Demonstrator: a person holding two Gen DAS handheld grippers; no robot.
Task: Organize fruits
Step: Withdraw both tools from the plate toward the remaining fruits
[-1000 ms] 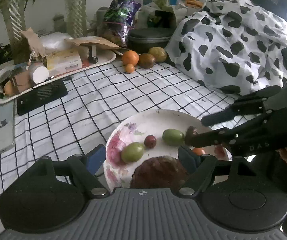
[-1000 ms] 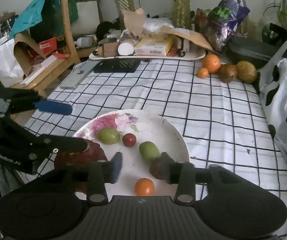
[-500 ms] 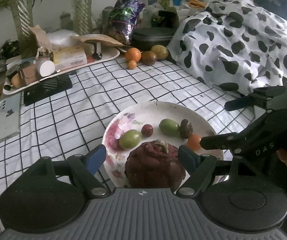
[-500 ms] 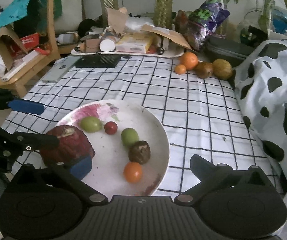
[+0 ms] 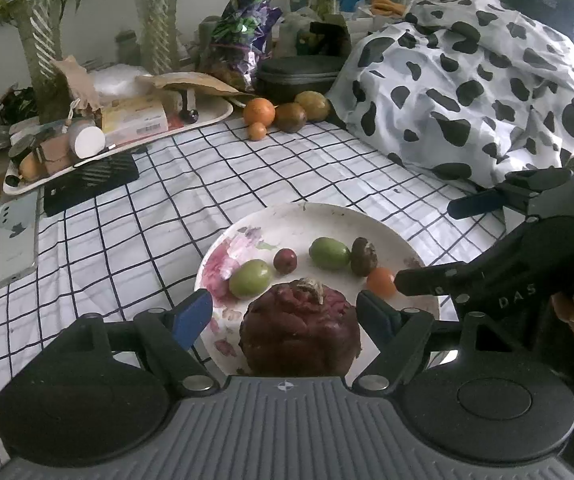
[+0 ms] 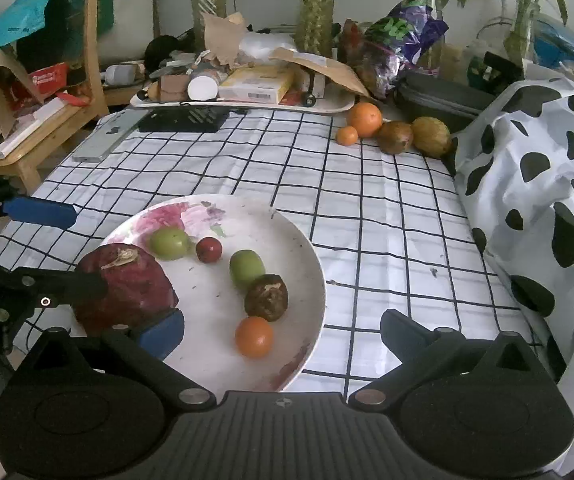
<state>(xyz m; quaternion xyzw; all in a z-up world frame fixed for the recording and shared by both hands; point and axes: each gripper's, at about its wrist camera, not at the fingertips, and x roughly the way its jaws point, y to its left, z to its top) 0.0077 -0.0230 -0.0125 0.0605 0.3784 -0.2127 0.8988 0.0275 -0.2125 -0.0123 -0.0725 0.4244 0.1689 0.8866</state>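
Left wrist view: the left gripper [image 5: 285, 316] has its jaws spread on either side of a big dark red fruit [image 5: 301, 330] that sits at the near edge of the plate [image 5: 287, 220]; whether the pads press on it I cannot tell. On the same plate lie two green fruits [image 5: 329, 253], a small red fruit [image 5: 285, 260], a brown fruit [image 5: 364, 256] and a small orange fruit [image 5: 381, 281]. The right gripper [image 5: 423, 246] reaches in from the right, its jaws wide apart with nothing between them. At the far end of the checked cloth [image 5: 167, 208] four fruits are still off the plate: an orange [image 5: 259, 111], a tiny orange one [image 5: 256, 131] and two brownish ones [image 5: 291, 117].

Right wrist view: the right gripper [image 6: 283, 326] has just been opening and now stands fully spread and empty, the brown fruit [image 6: 266, 297] resting free on the plate [image 6: 307, 248] just ahead of it, beside the small orange fruit [image 6: 254, 336]. The left gripper [image 6: 83, 248] brackets the dark red fruit [image 6: 127, 290] from the left.

My reading: six fruits are gathered on the plate, so the job is more than half done; the four by the spotted cover [image 6: 547, 184] likely remain to be fetched.
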